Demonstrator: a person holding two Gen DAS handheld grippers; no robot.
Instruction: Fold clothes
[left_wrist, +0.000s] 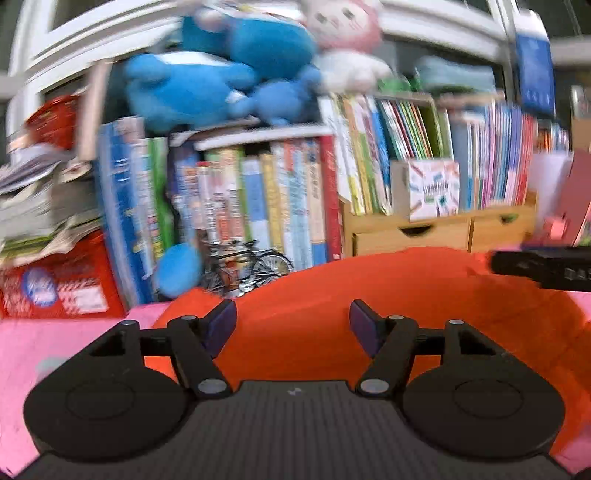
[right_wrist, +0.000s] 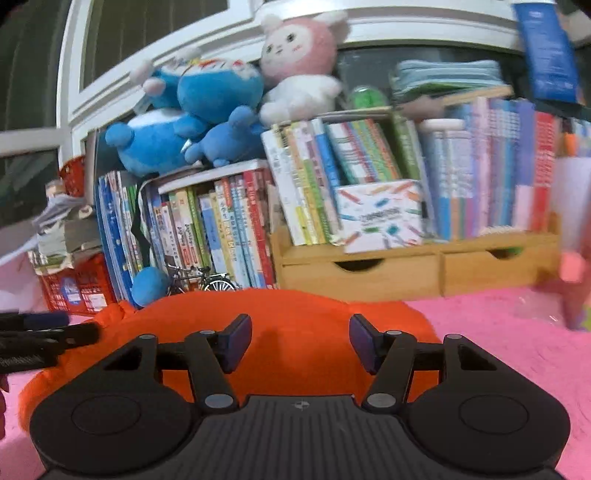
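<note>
Jaws of left gripper (left_wrist: 293, 325) and right gripper (right_wrist: 301, 341) released above orange garment (right_wrist: 295, 314); book titles behind blurred, unreadable.

Book spines (right_wrist: 221, 236): print too blurred to read.
Red crate label (right_wrist: 72, 291), at 9 o'clock: unreadable.

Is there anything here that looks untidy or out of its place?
Yes. The orange garment lies bunched on the pink cover, not flat or folded. Behind it, a paper pile on the red crate is ragged and slumping.
</note>
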